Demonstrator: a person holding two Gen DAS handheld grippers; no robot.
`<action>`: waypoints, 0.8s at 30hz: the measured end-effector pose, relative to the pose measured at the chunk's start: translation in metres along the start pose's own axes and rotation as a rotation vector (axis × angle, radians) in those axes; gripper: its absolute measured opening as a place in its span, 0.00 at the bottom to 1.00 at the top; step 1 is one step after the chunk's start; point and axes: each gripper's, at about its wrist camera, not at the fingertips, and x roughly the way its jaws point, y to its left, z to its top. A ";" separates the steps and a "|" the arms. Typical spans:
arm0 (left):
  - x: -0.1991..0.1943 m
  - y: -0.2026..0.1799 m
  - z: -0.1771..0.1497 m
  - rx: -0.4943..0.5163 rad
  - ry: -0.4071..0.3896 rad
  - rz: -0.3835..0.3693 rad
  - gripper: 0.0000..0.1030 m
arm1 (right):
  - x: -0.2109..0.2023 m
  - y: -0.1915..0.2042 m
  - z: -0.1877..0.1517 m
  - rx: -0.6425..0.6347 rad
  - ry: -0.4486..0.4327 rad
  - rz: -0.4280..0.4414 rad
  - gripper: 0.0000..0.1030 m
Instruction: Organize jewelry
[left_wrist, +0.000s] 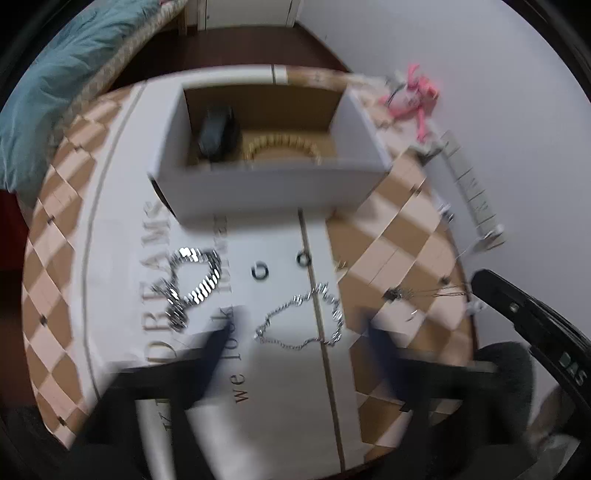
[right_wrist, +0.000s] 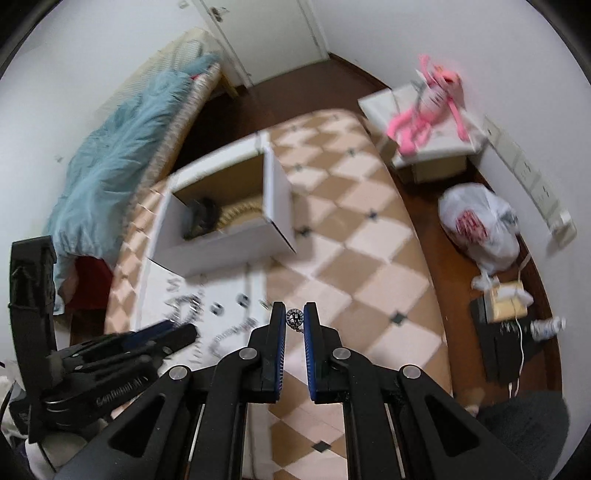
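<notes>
1. Right wrist view: my right tongs (right_wrist: 295, 318) are clenched on a small round charm (right_wrist: 295, 316), pinched between the blue-padded tips above the checkered table (right_wrist: 369, 258).
2. Ahead and left of them stands the open white box (right_wrist: 225, 236).
3. Left wrist view: my left tongs (left_wrist: 301, 325) are spread wide, blurred; a thin silver chain (left_wrist: 306, 317) lies between the tips, a chunkier silver bracelet (left_wrist: 192, 284) just beyond the left tip.
</notes>
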 end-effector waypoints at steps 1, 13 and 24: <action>0.008 -0.003 -0.003 0.005 0.006 0.015 0.83 | 0.004 -0.005 -0.005 0.013 0.009 -0.008 0.10; 0.049 -0.054 -0.020 0.180 -0.030 0.141 0.40 | 0.027 -0.054 -0.039 0.126 0.062 -0.093 0.10; 0.007 -0.006 -0.014 0.012 -0.044 -0.067 0.03 | 0.000 -0.030 -0.017 0.092 0.012 -0.019 0.10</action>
